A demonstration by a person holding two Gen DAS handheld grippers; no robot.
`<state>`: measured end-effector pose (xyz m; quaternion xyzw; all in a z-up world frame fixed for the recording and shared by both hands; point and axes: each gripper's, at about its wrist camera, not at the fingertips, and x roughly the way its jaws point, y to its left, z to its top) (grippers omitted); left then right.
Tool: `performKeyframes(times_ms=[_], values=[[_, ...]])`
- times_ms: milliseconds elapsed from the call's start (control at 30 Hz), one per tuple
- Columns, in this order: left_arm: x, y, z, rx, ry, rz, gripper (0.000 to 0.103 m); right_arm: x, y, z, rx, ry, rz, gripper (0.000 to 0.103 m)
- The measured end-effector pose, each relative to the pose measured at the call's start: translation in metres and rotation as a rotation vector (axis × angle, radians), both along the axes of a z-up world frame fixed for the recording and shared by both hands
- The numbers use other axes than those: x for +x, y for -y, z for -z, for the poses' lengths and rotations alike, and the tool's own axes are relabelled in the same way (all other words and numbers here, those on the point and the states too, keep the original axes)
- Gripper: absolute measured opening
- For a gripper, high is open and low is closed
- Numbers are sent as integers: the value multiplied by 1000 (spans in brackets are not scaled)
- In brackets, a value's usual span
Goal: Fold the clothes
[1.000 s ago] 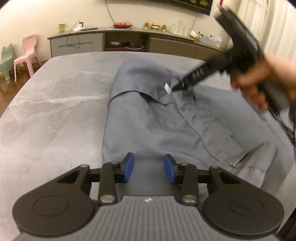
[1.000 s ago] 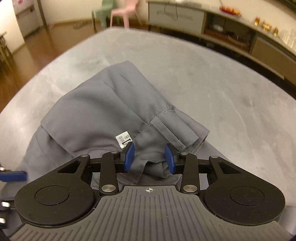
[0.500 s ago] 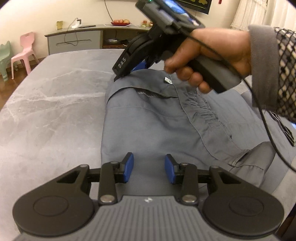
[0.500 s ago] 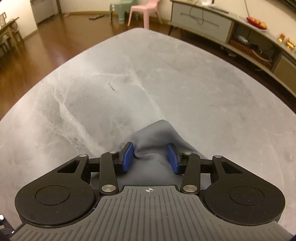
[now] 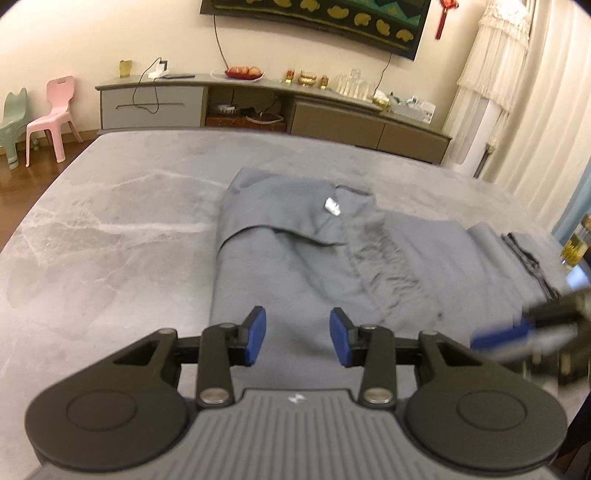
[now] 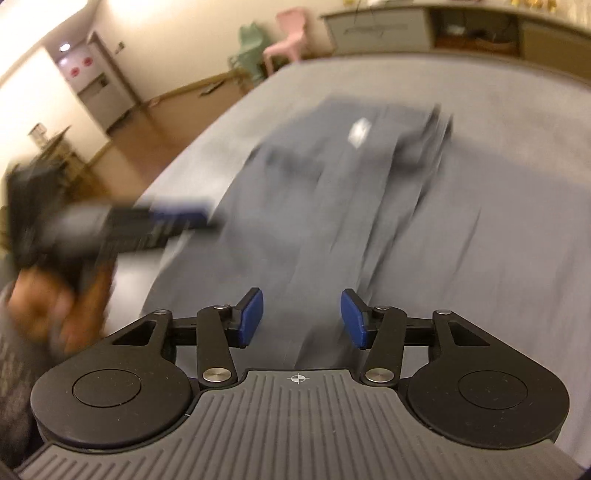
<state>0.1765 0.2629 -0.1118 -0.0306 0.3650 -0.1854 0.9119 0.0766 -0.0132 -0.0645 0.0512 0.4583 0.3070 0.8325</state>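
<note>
shirt (image 5: 295, 266): grey | table (image 5: 110, 229): grey marbled | chair (image 5: 51, 118): pink

Cream walls (image 5: 92, 33), a long low sideboard (image 5: 258, 107), pink (image 5: 55, 110) and green child chairs (image 5: 13, 118), wooden floor (image 6: 147, 125), pale curtains (image 5: 535, 92).

The right tongs (image 6: 301, 319) are widening their jaws and letting go of the shirt (image 5: 314, 258); the fold of cloth pinched between them half a second ago is now out of them, lying flat on the tabletop (image 5: 110, 221). In the left wrist view, the right tongs (image 5: 506, 338) are leaving the shirt's collar at upper centre for the lower right edge, blurred.
</note>
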Motion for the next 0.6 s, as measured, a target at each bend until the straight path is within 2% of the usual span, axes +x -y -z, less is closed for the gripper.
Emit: performKeyframes(times_ms=[67, 167, 267, 367, 467, 500, 600], values=[[-7, 5, -4, -15, 14, 24, 42, -17, 4, 1, 4, 23, 12, 48], [-16, 15, -6, -11, 28, 67, 44, -28, 4, 5, 12, 65, 24, 56], [-14, 23, 1, 27, 10, 67, 44, -30, -18, 15, -113, 113, -32, 59], [-12, 23, 4, 30, -3, 36, 44, -50, -38, 10, -272, 255, -98, 68], [-24, 14, -4, -69, -2, 2, 43, -76, -63, 8, -489, 444, -185, 68], [-34, 11, -9, -129, 4, 15, 43, -85, -71, 11, -564, 501, -221, 66], [-68, 13, -14, -310, -5, 111, 45, -100, -84, 23, -715, 595, -327, 58]])
